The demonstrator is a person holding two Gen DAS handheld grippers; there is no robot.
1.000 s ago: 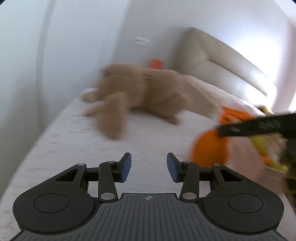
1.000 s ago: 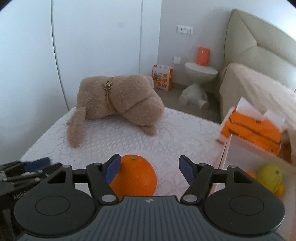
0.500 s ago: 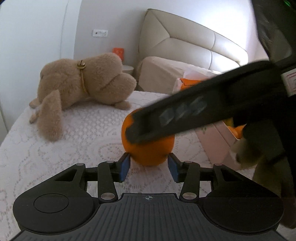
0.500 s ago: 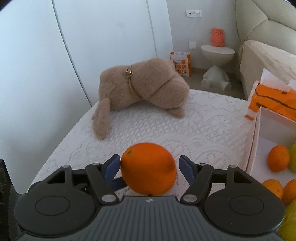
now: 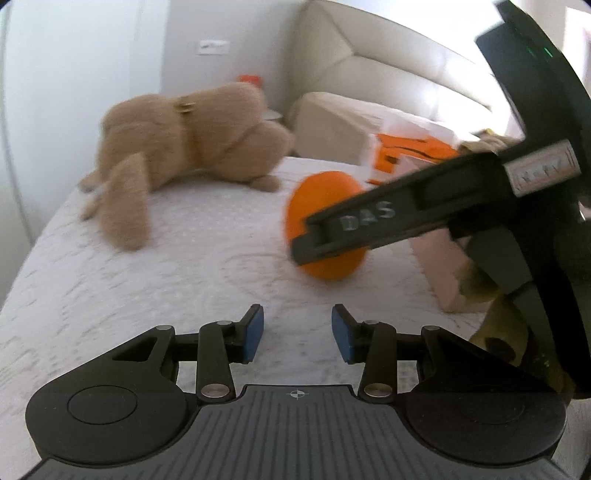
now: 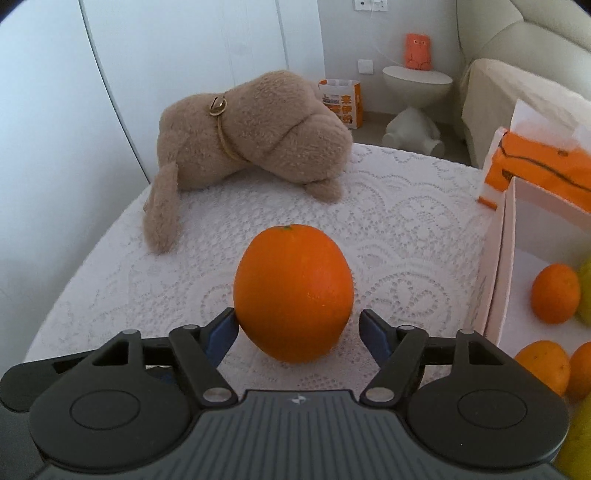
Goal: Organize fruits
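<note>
A beige upholstered headboard (image 6: 517,33) stands right of the round white side table (image 6: 417,79); white wardrobe doors (image 6: 166,55) left of it.

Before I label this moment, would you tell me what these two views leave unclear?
- Left wrist view: the right gripper's finger crosses the orange, hiding its middle; motion blurs the plush dog.
- Right wrist view: the frame edge cuts off the box and its fruit, so no count.
- Right gripper: whether the pads touch the orange is unclear.
</note>
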